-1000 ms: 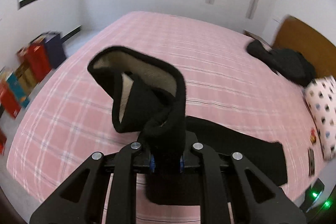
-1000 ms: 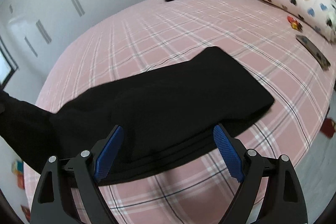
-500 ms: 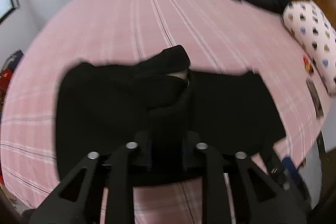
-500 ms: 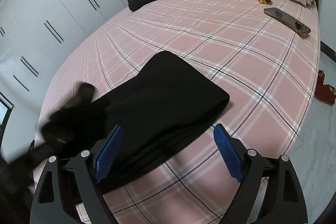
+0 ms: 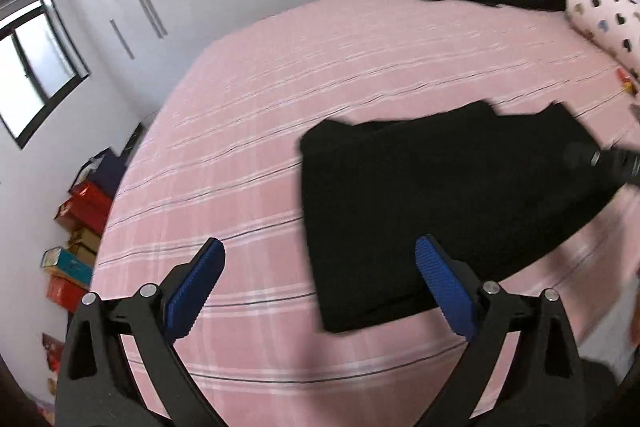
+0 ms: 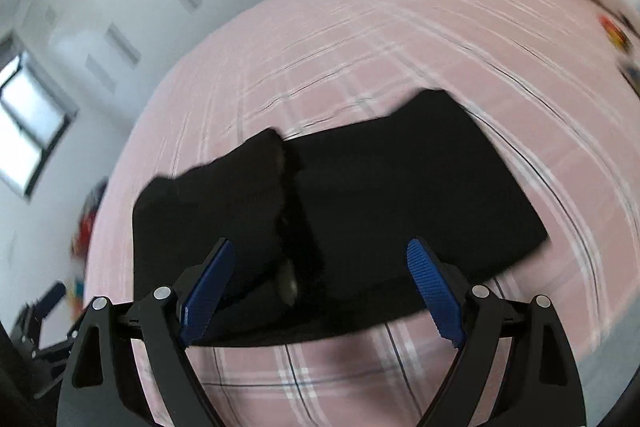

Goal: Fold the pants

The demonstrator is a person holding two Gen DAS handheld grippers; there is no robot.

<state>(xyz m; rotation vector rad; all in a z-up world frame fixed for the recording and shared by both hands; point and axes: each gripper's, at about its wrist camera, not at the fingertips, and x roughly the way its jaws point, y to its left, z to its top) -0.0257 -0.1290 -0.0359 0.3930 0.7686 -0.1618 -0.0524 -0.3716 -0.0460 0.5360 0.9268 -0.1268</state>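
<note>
Two grippers hang over a pink checked bed (image 5: 248, 155), and both are empty. The left gripper (image 5: 320, 283) has its jaws opening wide, with nothing between the blue pads; only pink sheet and one corner of the cloth show in the gap. The right gripper (image 6: 320, 287) is spread wide too, and grips nothing.

The black pants (image 5: 448, 203) lie flat on the bed, near its front edge, folded into a thick dark block. In the right wrist view the pants (image 6: 340, 211) show one layer lying over another, with a bumpy fold line down the middle.

I think these pants are soft, floppy and a bit thick and fuzzy. They look light and will not break. They bend and sag when lifted. A good place to grab is a corner or the edge of the block, pinching all the layers together.

One second ago the left gripper was clenched on a raised end of the pants, showing a pale inside. Now that end is laid down on the rest, and the left gripper has let go.
</note>
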